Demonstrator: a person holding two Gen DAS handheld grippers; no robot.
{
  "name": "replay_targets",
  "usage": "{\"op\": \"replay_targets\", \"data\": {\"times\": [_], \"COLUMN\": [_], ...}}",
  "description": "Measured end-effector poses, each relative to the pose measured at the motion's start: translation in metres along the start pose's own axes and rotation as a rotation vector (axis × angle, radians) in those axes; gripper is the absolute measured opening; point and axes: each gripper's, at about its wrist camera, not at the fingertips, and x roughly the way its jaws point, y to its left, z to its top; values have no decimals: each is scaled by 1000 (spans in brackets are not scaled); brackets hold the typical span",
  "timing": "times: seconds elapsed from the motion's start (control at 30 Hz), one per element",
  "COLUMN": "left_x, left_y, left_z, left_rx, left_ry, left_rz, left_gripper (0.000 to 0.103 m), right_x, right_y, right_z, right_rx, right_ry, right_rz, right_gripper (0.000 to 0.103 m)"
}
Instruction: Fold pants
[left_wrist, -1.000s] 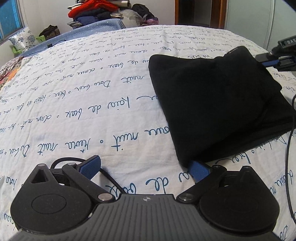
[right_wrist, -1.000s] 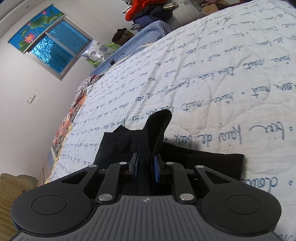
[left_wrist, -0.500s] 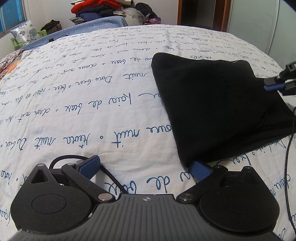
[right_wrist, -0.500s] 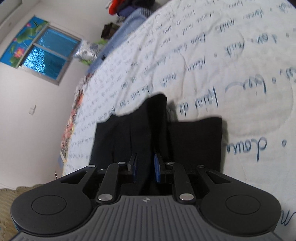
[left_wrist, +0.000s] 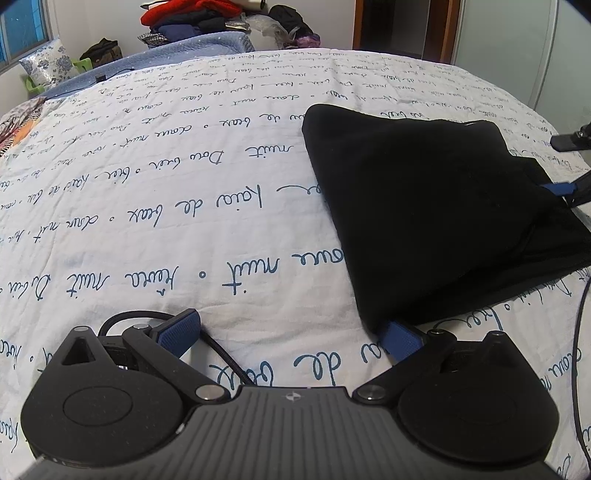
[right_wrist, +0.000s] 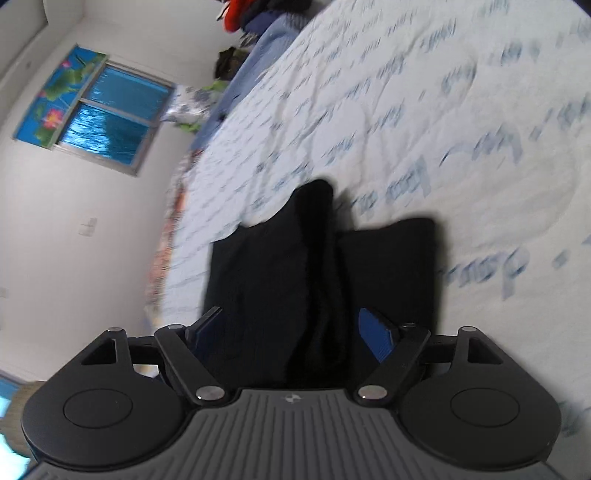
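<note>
Two tongs, both released, over one wide bed (left_wrist: 184, 192). Bedcover white, quilted, lightly puckered, printed all over with looping blue handwriting.

Pants (left_wrist: 424, 206) flat on the cover, right of centre in the left wrist view: matte black, soft, fleecy-looking cloth, folded into a thick, rough four-sided slab with rounded far corners and stacked layers showing along the right edge. Near corner pointed, resting on the inner blue pad.

Left tongs (left_wrist: 291, 332) spread wide, gripping nothing. Ribbed blue pads (left_wrist: 181, 332) on black angular links; one pad on bare cover, the other tucked just under the near corner of the pants. Thin black cable (left_wrist: 221, 350) looping across the cover beside the left-hand pad.

Right tongs (right_wrist: 291, 328) at the far right edge of the pants, with jaws just now opening. Between them a raised, rounded ridge of black cloth, standing clear of both pads, neither pressing on it. Right wrist view smeared by blur, print on the cover unreadable there.

Beyond the bed: heap of clothes (left_wrist: 192, 14) in red and dark blue, flowered pillow (left_wrist: 48, 66), metal-framed window (right_wrist: 99, 114) with blue patterned glass.
</note>
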Motion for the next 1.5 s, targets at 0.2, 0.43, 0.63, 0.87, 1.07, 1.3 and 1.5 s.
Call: {"op": "replay_targets", "data": {"times": [0.2,0.43,0.63,0.87,1.07,1.3,1.5], "left_x": [-1,0,-2,-18,-29,-54,-24], "left_y": [1,0,2,9,-14,-34,-40], "left_z": [1,1,2,6,31,58,70], "left_rx": [-11,-11,-16,-90,-60,-70,-182], "left_ry": [3,1,-3,-61,-137,-221,-219], "left_rz": [-1,3,-9,-128,-178,-399,-457], "left_gripper": [103,103,103,103,100,101,101], "right_x": [24,38,23,-31,-37,-43,-71], "right_y": [7,18,22,12,-23,-36,3], "right_z": [-6,-18,-26,-42,-55,-60,-60], "right_rx": [2,-76,-101,-69,26,119,40], "right_ry": [51,39,-35,-105,-123,-129,-363], "right_rz": [41,-23,-22,0,-34,-16,-24], "right_gripper": [78,17,12,12,12,14,14]}}
